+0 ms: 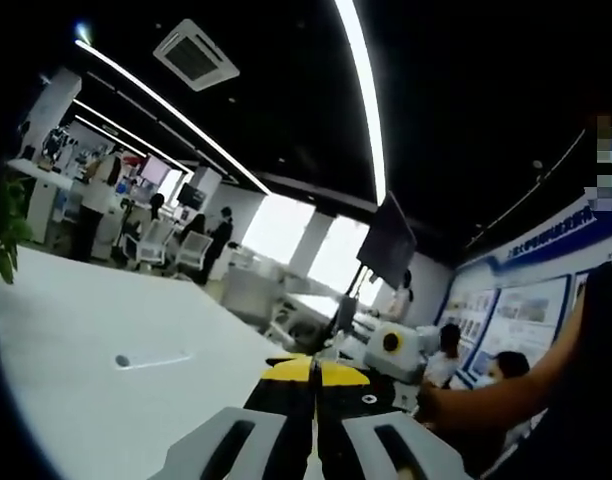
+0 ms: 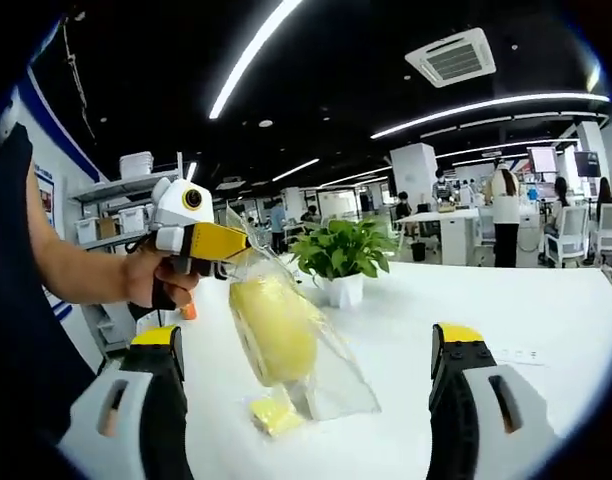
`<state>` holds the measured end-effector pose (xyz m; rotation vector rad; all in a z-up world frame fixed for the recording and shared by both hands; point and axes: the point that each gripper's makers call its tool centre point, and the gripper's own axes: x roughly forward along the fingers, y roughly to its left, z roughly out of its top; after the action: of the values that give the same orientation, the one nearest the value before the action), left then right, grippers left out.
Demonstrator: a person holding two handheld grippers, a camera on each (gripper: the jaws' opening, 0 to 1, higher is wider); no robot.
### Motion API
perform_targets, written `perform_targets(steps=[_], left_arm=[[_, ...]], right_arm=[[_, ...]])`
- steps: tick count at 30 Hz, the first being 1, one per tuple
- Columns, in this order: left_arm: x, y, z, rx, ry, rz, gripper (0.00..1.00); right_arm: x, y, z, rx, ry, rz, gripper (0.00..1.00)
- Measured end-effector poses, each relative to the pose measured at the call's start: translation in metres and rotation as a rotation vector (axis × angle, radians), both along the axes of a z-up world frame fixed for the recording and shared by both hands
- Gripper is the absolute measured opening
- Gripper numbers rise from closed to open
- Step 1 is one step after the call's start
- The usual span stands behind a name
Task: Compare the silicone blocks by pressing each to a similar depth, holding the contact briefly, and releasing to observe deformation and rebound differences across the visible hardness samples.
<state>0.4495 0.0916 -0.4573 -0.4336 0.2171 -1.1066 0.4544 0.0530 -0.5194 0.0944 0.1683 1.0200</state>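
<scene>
Yellow-tipped black jaws on my right gripper (image 2: 306,345) stand wide apart, nothing between them. Just past them in the right gripper view, a clear plastic bag (image 2: 304,345) hangs with its long axis running 11 to 5 o'clock, lower end touching the white table (image 2: 546,320). Inside it sit a pale yellow silicone block (image 2: 274,325) and a smaller yellow piece (image 2: 274,412) at the bottom. My left gripper (image 2: 214,242) has its jaws clamped on the bag's top edge, a hand (image 2: 158,277) on its grip. No readable writing on bag or block. Open tabletop from 1 to 4 o'clock; potted plant (image 2: 344,255) at 12. In the left gripper view, wall posters (image 1: 531,315) at 3 are too blurred to read.
</scene>
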Motion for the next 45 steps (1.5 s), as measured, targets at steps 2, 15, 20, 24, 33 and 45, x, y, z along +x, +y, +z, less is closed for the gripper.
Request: perform_targets(steps=[2,15,20,24,33,45], left_arm=[[0.002,-0.002,-0.003,-0.002,0.009,0.005,0.00],[0.015,-0.028,-0.026,-0.011,0.052,-0.002,0.00],[0.019,-0.036,-0.041,-0.013,0.074,0.009,0.00],[0.020,-0.042,-0.064,0.013,0.103,0.018,0.00],[0.027,-0.040,-0.105,-0.014,0.199,0.047,0.00],[0.027,-0.045,-0.144,-0.029,0.278,0.056,0.00]], right_arm=[[0.001,-0.009,-0.005,-0.006,0.004,-0.023,0.96],[-0.004,-0.072,-0.033,-0.018,0.049,-0.170,0.96],[-0.008,-0.097,-0.053,-0.059,0.051,-0.246,0.96],[-0.015,-0.110,-0.068,-0.091,0.052,-0.278,0.96],[-0.030,-0.123,-0.098,-0.111,0.101,-0.319,0.96],[-0.051,-0.129,-0.135,-0.113,0.186,-0.355,0.96]])
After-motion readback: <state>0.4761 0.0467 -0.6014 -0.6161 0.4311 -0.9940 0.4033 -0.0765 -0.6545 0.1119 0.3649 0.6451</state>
